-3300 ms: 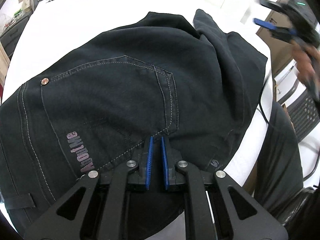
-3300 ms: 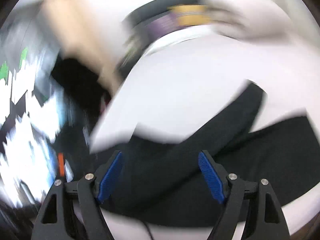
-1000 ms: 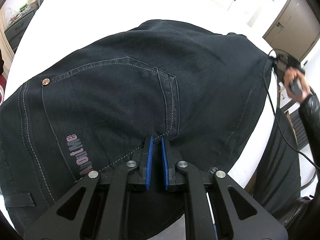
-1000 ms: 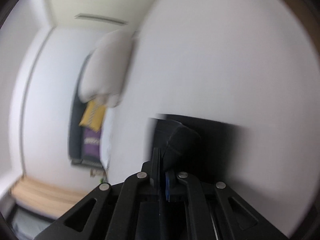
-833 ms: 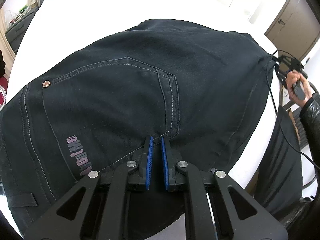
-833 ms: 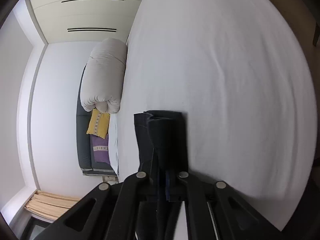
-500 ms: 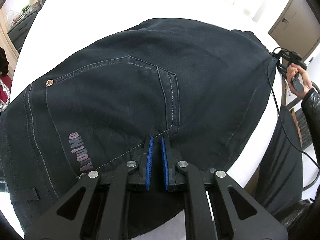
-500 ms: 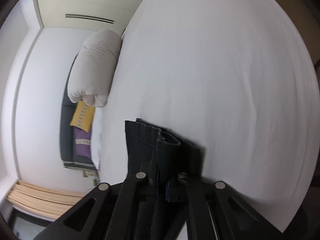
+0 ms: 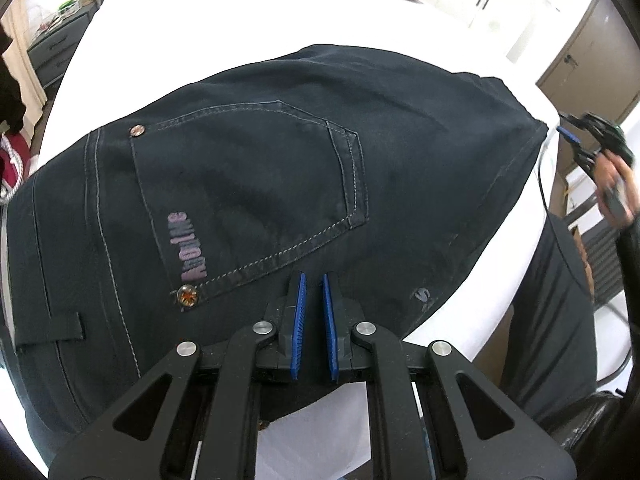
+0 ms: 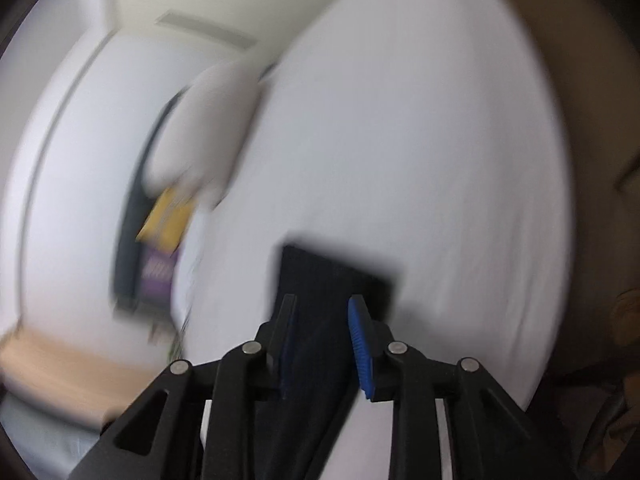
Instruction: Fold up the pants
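Right wrist view, blurred by motion: right gripper (image 10: pixel 324 320) now stands with its blue pads (image 10: pixel 362 354) parted and dark cloth running loose between them — half a second ago the same pads were pinched tight on a bunched hem. That cloth is the leg end of the black jeans (image 10: pixel 320 280), lying flat with a squared edge on the white bed sheet (image 10: pixel 420 140). Whether the pads touch the cloth is unclear in the blur.

Left wrist view: right gripper (image 9: pixel 576 140) sits off the far corner of the jeans, apart from the fabric, where before it was at the corner itself. Left gripper (image 9: pixel 313 300) has its pads nearly together, a narrow slit between them; their tips rest at the seat of the jeans, below the pocket. Nothing visible is caught in the slit, but the tips press into dark fabric, so a pinch cannot be ruled out. A second ago the pads sat against the pocket's lower stitching — now they lie clear of it.

Jeans (image 9: pixel 260 200) spread smooth across the sheet (image 9: pixel 200 20), back side up: one stitched back pocket (image 9: pixel 248 184), copper rivets (image 9: pixel 187 295), pinkish lettering (image 9: pixel 188 246) along the pocket edge, a belt loop (image 9: pixel 52 330) at lower left. Waistband lies to the left, legs stacked and running right.
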{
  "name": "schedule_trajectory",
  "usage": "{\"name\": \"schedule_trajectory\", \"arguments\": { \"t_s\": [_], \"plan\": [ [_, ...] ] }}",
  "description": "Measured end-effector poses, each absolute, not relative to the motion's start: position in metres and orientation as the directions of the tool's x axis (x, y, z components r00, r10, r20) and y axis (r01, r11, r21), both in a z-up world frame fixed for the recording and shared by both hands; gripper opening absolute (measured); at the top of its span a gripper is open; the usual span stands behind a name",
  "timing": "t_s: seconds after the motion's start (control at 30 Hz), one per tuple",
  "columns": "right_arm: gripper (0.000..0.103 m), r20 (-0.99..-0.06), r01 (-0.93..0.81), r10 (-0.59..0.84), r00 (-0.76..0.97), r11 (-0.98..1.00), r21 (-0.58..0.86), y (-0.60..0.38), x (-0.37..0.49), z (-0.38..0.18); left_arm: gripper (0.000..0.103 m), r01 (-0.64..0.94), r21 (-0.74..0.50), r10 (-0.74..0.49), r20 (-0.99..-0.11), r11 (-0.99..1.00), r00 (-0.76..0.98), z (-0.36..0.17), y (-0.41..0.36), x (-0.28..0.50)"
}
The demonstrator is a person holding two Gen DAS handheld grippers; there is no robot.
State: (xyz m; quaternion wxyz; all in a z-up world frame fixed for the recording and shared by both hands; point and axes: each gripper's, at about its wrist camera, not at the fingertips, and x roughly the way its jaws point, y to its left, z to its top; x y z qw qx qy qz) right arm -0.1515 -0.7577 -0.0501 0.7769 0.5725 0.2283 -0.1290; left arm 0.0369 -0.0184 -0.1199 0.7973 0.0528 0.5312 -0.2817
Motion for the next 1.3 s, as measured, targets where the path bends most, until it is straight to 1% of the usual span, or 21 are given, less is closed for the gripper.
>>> {"name": "schedule_trajectory", "arguments": {
  "t_s": [0.03, 0.07, 0.1, 0.17, 0.23, 0.27, 0.33, 0.37, 0.53, 0.77, 0.83, 0.87, 0.9, 0.93, 0.97, 1.03, 1.13, 1.3],
  "plan": [
    [0.032, -0.477, 0.409, 0.16, 0.864, 0.331, 0.85, -0.731, -0.147, -0.046, 0.009, 0.502, -0.218, -0.396, -0.875, 0.837, 0.279, -0.121, -0.017, 0.036],
    [0.037, -0.463, 0.377, 0.226, 0.857, 0.336, 0.863, -0.71, -0.142, -0.046, 0.009, 0.5, -0.219, -0.397, -0.874, 0.838, 0.281, -0.121, -0.017, 0.036],
    [0.058, -0.453, 0.349, 0.307, 0.837, 0.338, 0.874, -0.683, -0.137, -0.047, 0.009, 0.499, -0.219, -0.397, -0.873, 0.838, 0.284, -0.12, -0.01, 0.038],
    [0.079, -0.441, 0.322, 0.42, 0.793, 0.326, 0.889, -0.633, -0.127, -0.054, 0.009, 0.5, -0.215, -0.396, -0.872, 0.839, 0.289, -0.119, -0.009, 0.038],
    [0.078, -0.421, 0.297, 0.497, 0.759, 0.311, 0.903, -0.599, -0.117, -0.063, 0.009, 0.5, -0.217, -0.399, -0.869, 0.839, 0.292, -0.119, -0.009, 0.036],
    [0.076, -0.414, 0.298, 0.544, 0.729, 0.293, 0.909, -0.578, -0.109, -0.072, 0.009, 0.499, -0.219, -0.401, -0.868, 0.839, 0.293, -0.119, -0.009, 0.036],
    [0.054, -0.42, 0.331, 0.6, 0.681, 0.259, 0.907, -0.556, -0.097, -0.09, 0.009, 0.499, -0.22, -0.403, -0.866, 0.839, 0.296, -0.12, -0.007, 0.034],
    [0.051, -0.414, 0.361, 0.635, 0.653, 0.219, 0.906, -0.545, -0.092, -0.103, 0.009, 0.497, -0.222, -0.404, -0.865, 0.839, 0.297, -0.119, -0.006, 0.034],
    [0.051, -0.402, 0.401, 0.679, 0.615, 0.17, 0.9, -0.526, -0.088, -0.12, 0.009, 0.488, -0.232, -0.412, -0.859, 0.842, 0.303, -0.118, 0.0, 0.032],
    [0.051, -0.419, 0.433, 0.682, 0.599, 0.164, 0.886, -0.52, -0.069, -0.129, 0.009, 0.487, -0.232, -0.413, -0.858, 0.842, 0.305, -0.117, 0.0, 0.033],
    [0.048, -0.433, 0.442, 0.682, 0.589, 0.177, 0.88, -0.517, -0.07, -0.127, 0.009, 0.486, -0.232, -0.413, -0.858, 0.843, 0.307, -0.117, 0.0, 0.033],
    [0.044, -0.436, 0.441, 0.682, 0.588, 0.182, 0.879, -0.515, -0.068, -0.129, 0.009, 0.485, -0.231, -0.412, -0.857, 0.844, 0.308, -0.117, 0.0, 0.033],
    [0.033, -0.441, 0.438, 0.68, 0.586, 0.192, 0.878, -0.514, -0.065, -0.131, 0.009, 0.485, -0.23, -0.412, -0.857, 0.844, 0.309, -0.118, 0.0, 0.033],
    [0.026, -0.447, 0.439, 0.679, 0.583, 0.2, 0.876, -0.512, -0.062, -0.132, 0.009, 0.485, -0.229, -0.411, -0.857, 0.844, 0.309, -0.118, 0.0, 0.033],
    [0.009, -0.46, 0.443, 0.673, 0.579, 0.214, 0.871, -0.512, -0.061, -0.134, 0.009, 0.487, -0.228, -0.41, -0.858, 0.843, 0.309, -0.118, 0.0, 0.033],
    [0.006, -0.464, 0.435, 0.663, 0.588, 0.224, 0.872, -0.513, -0.065, -0.134, 0.009, 0.493, -0.22, -0.405, -0.862, 0.842, 0.306, -0.117, -0.001, 0.032],
    [0.005, -0.479, 0.41, 0.646, 0.594, 0.27, 0.871, -0.511, -0.076, -0.122, 0.009, 0.508, -0.205, -0.392, -0.871, 0.837, 0.295, -0.115, -0.004, 0.031],
    [0.005, -0.469, 0.418, 0.651, 0.597, 0.247, 0.874, -0.509, -0.091, -0.131, 0.009, 0.519, -0.197, -0.388, -0.875, 0.832, 0.288, -0.113, 0.0, 0.025]
  ]
}}
